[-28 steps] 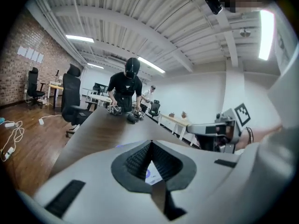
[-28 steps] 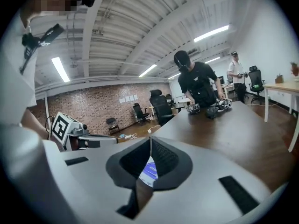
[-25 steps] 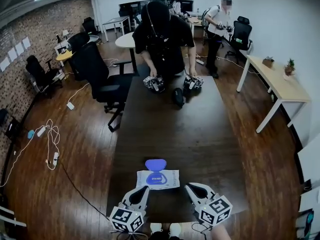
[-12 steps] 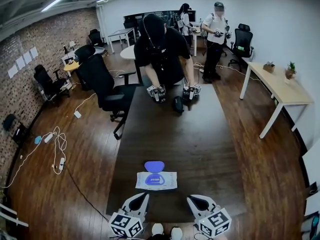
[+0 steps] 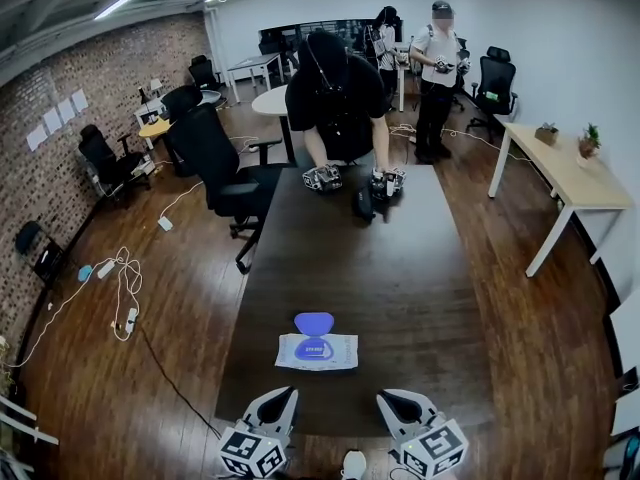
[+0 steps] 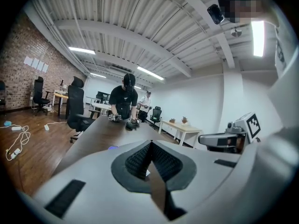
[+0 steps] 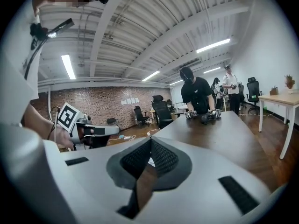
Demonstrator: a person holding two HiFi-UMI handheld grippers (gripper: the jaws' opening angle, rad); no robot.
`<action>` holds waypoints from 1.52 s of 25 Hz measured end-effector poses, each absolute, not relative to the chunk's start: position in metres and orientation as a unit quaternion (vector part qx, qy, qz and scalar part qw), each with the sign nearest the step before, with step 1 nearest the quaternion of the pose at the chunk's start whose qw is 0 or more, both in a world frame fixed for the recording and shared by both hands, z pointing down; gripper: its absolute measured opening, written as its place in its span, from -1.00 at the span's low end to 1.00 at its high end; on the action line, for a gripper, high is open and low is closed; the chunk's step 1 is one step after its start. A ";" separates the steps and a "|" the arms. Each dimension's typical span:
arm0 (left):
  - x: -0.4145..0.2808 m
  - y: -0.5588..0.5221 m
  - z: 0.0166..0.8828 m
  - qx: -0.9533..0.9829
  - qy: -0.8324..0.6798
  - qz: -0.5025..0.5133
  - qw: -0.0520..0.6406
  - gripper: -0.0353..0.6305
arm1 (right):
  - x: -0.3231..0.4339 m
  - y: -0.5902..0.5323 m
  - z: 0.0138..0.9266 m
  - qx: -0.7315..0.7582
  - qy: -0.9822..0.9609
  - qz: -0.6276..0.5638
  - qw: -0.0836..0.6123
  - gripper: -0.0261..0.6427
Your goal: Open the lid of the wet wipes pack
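The white wet wipes pack (image 5: 317,352) lies flat near the front edge of the dark table (image 5: 400,288). Its blue lid (image 5: 314,322) is flipped open and rests on the table on the pack's far side; the blue ring of the opening shows on the pack. My left gripper (image 5: 291,392) hangs just short of the pack's left corner, my right gripper (image 5: 384,397) to the right of it. Neither touches the pack. Both are shut with nothing between the pads. In the left gripper view the lid (image 6: 113,148) shows as a small blue spot beyond the closed left gripper (image 6: 150,143).
At the table's far end a person in black bends over two grippers (image 5: 325,178) and a dark object (image 5: 363,203). A black office chair (image 5: 215,158) stands at the table's left. A white desk (image 5: 565,173) is at the right, and cables (image 5: 120,288) lie on the floor at the left.
Both grippers have drawn back from the pack toward the table's near edge and risen a little. The pack and its open lid lie as before.
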State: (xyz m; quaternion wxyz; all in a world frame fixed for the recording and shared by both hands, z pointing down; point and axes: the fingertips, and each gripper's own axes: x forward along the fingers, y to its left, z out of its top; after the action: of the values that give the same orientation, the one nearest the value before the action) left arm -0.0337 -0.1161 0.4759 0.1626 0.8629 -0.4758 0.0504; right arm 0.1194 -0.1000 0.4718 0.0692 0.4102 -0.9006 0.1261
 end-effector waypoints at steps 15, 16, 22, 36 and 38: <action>-0.075 -0.040 0.461 0.882 -0.447 0.022 0.150 -0.89 | 0.081 -0.014 0.457 0.446 -0.886 0.114 0.061 -0.90; -0.082 -0.031 0.461 0.882 -0.446 0.021 0.149 -0.89 | 0.076 -0.004 0.456 0.450 -0.884 0.113 0.056 -0.90; -0.120 0.031 0.459 0.887 -0.441 0.016 0.140 -0.89 | 0.048 0.055 0.446 0.471 -0.875 0.102 0.042 -0.90; -0.154 0.167 0.424 0.903 -0.411 0.000 0.128 -0.89 | 0.026 0.202 0.403 0.500 -0.862 0.085 0.017 -0.90; -0.150 0.179 0.422 0.905 -0.406 0.003 0.124 -0.89 | 0.033 0.211 0.401 0.501 -0.861 0.084 0.015 -0.90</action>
State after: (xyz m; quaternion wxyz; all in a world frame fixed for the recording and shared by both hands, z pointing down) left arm -0.1502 0.1792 0.4221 0.1244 0.9052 -0.4064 0.0028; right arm 0.0325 0.2113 0.4007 0.0152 0.5007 -0.8614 0.0836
